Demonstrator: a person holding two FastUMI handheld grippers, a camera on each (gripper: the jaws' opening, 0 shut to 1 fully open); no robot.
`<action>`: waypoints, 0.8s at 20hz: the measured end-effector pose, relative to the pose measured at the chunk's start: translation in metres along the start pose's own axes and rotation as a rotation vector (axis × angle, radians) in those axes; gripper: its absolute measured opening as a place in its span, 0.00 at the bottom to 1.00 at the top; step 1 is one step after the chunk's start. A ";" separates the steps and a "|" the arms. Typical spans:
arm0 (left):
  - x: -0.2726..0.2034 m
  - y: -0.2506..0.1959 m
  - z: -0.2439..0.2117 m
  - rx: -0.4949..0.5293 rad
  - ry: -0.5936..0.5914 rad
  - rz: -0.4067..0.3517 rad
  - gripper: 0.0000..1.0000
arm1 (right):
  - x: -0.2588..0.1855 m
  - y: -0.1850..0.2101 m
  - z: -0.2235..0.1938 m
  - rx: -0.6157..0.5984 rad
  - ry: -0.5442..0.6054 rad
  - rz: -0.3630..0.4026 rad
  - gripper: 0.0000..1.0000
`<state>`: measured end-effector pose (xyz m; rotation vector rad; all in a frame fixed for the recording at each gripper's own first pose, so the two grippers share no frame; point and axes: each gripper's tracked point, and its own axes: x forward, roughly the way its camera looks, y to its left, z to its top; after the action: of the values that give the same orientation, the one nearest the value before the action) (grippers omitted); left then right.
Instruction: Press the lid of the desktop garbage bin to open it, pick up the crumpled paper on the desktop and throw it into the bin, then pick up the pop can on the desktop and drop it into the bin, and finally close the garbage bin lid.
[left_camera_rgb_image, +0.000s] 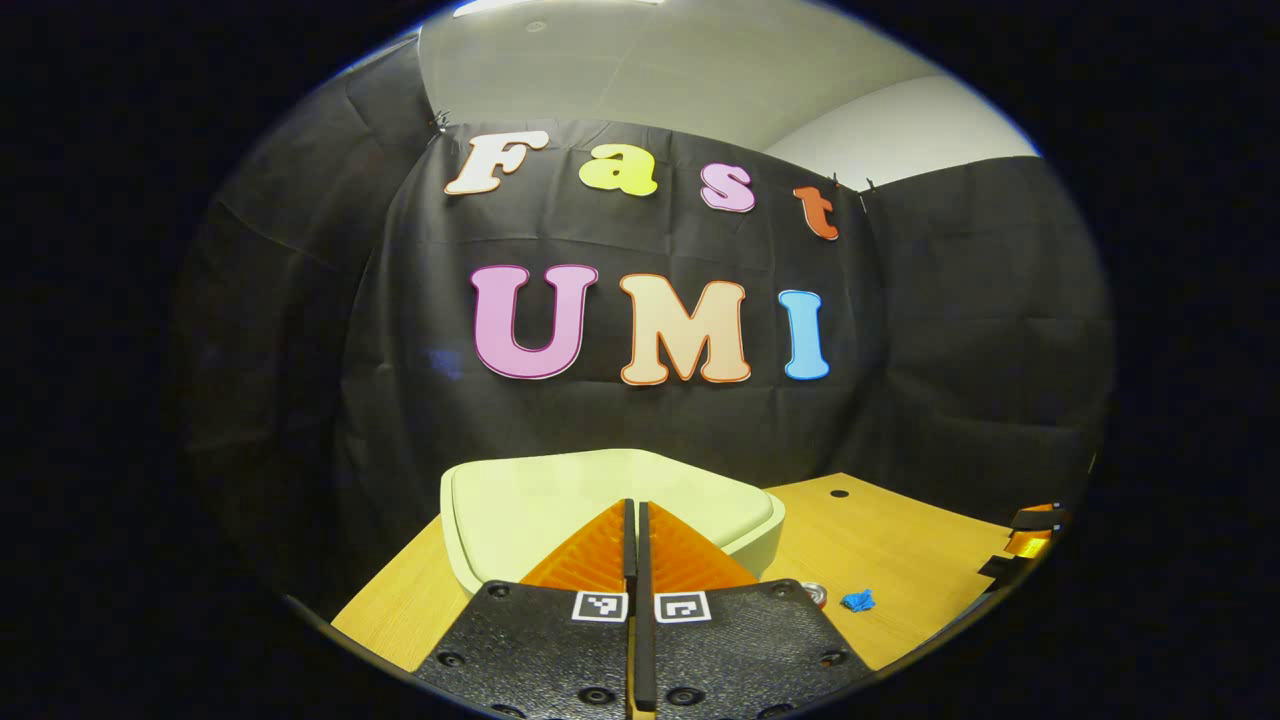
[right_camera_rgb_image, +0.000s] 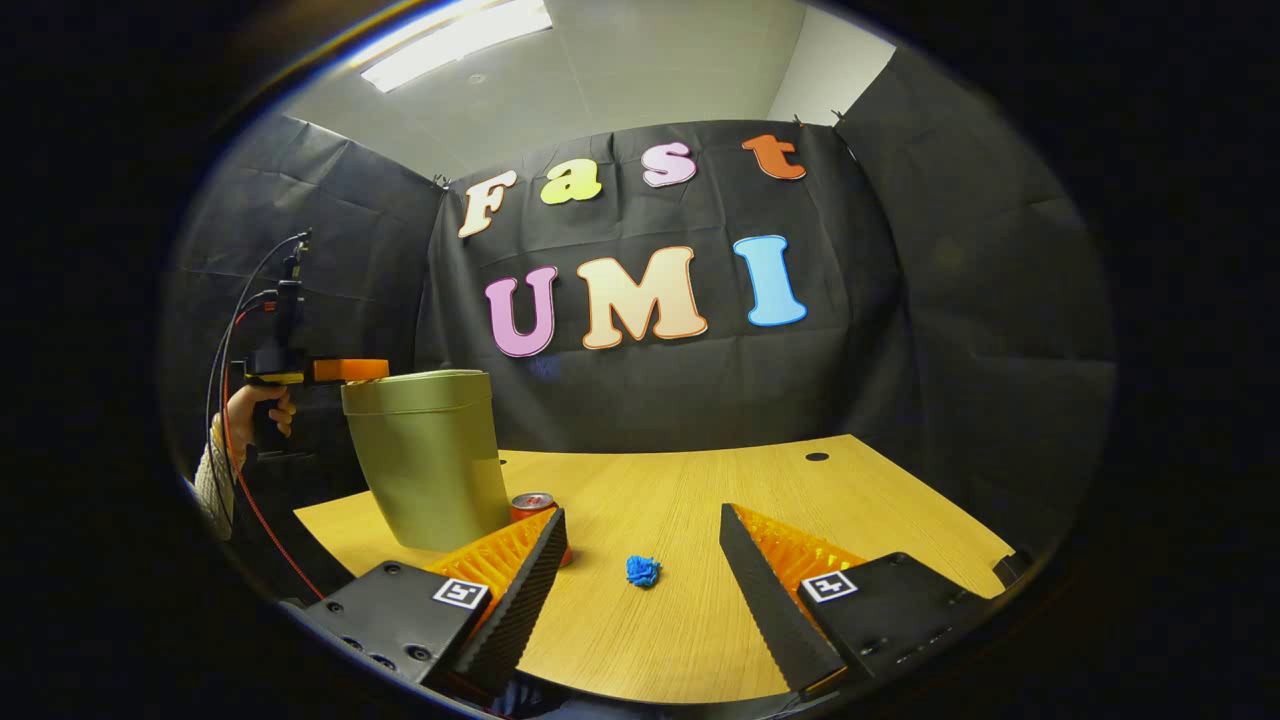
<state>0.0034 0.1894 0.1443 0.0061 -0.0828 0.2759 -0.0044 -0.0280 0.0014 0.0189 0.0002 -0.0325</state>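
The pale green bin (right_camera_rgb_image: 430, 460) stands at the table's left with its lid (left_camera_rgb_image: 560, 500) down. My left gripper (left_camera_rgb_image: 636, 505) is shut with nothing between its fingers, tips just over the lid. In the right gripper view the left gripper (right_camera_rgb_image: 345, 370) sits at the lid's left rim, held by a hand (right_camera_rgb_image: 255, 410). A red pop can (right_camera_rgb_image: 533, 505) stands right against the bin's base; its top (left_camera_rgb_image: 815, 592) peeks past my left finger. The blue crumpled paper (right_camera_rgb_image: 642, 571) lies on the wood, between and just ahead of my open right gripper (right_camera_rgb_image: 641, 513).
The wooden table (right_camera_rgb_image: 700, 480) has a small dark hole (right_camera_rgb_image: 817, 456) near its back edge. Black cloth walls close the booth behind and on both sides. Part of the right gripper (left_camera_rgb_image: 1030, 540) shows at the table's right edge in the left gripper view.
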 end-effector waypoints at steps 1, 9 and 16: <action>0.001 0.000 -0.001 0.026 0.006 0.007 0.00 | 0.000 0.001 -0.001 0.006 0.005 0.005 0.97; 0.000 0.000 0.003 0.037 0.000 0.008 0.00 | 0.003 0.005 -0.010 -0.005 0.035 0.023 0.97; -0.005 -0.012 0.026 0.082 -0.026 0.006 0.00 | 0.000 0.000 -0.005 -0.001 0.024 0.012 0.97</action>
<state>-0.0006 0.1764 0.1697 0.0906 -0.0975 0.2856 -0.0045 -0.0281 -0.0040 0.0180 0.0240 -0.0205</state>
